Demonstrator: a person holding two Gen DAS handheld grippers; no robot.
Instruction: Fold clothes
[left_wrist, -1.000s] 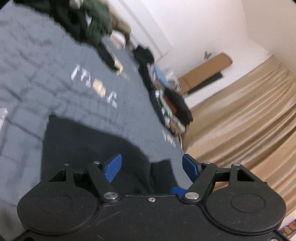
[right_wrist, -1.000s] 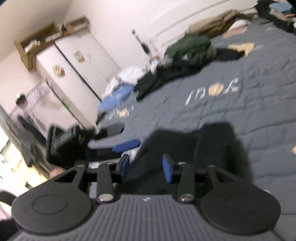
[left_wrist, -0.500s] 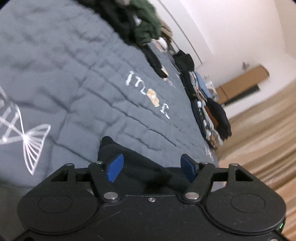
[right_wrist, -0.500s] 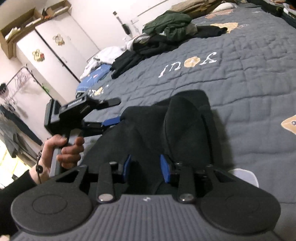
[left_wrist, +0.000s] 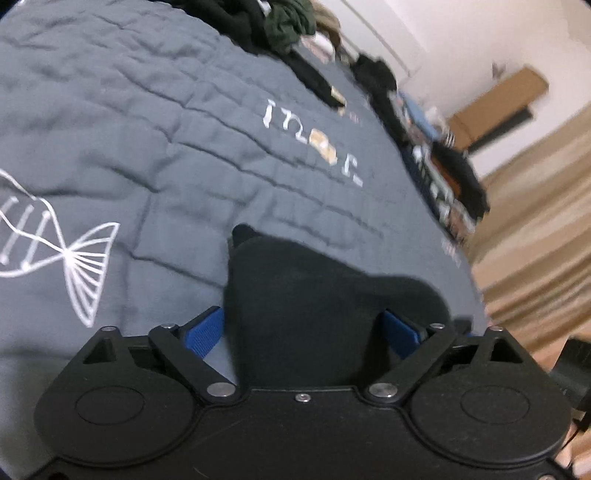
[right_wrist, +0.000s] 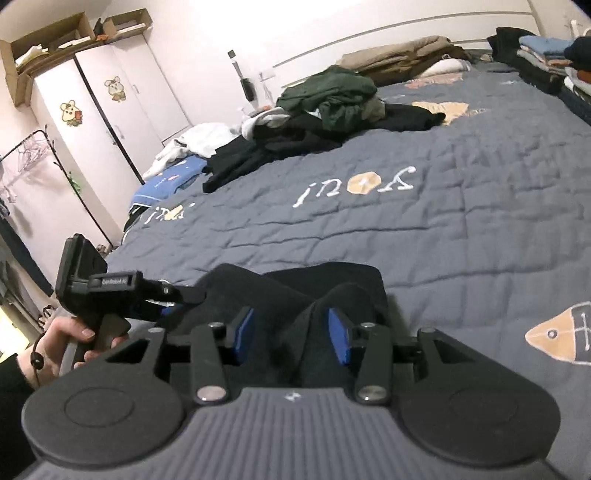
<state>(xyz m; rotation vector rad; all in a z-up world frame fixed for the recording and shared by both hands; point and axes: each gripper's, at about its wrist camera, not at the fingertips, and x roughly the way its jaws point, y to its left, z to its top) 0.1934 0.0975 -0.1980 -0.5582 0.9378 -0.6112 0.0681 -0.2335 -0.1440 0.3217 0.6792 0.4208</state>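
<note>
Black garment (right_wrist: 295, 291) lies bunched on the grey quilt (right_wrist: 461, 229) of the bed, near edge, just in front of both tongs.

L tongs (left_wrist: 303, 328): jaws wide and opening, blue pads either side of a fold of the black garment (left_wrist: 306, 306). Fabric sits between them; left pad looks clear of it w/ quilt (left_wrist: 110, 110) showing beside it, right pad edge partly hidden by cloth. No squeeze visible, reads as open. In R wrist view the L tongs (right_wrist: 177, 295) come in from the left, tips at the garment's left edge, a hand (right_wrist: 62, 343) on the grip.

R tongs (right_wrist: 291, 332): jaws opening, approx half spread, a ridge of black fabric between the pads. Pads not clearly pressing, gap seen on left pad side. Open.

Bkgd: heap of dark and green clothes (right_wrist: 332, 99) far side of bed, folded stack (right_wrist: 546, 55) at far right, white wardrobe (right_wrist: 92, 122) w/ stickers along the wall.
</note>
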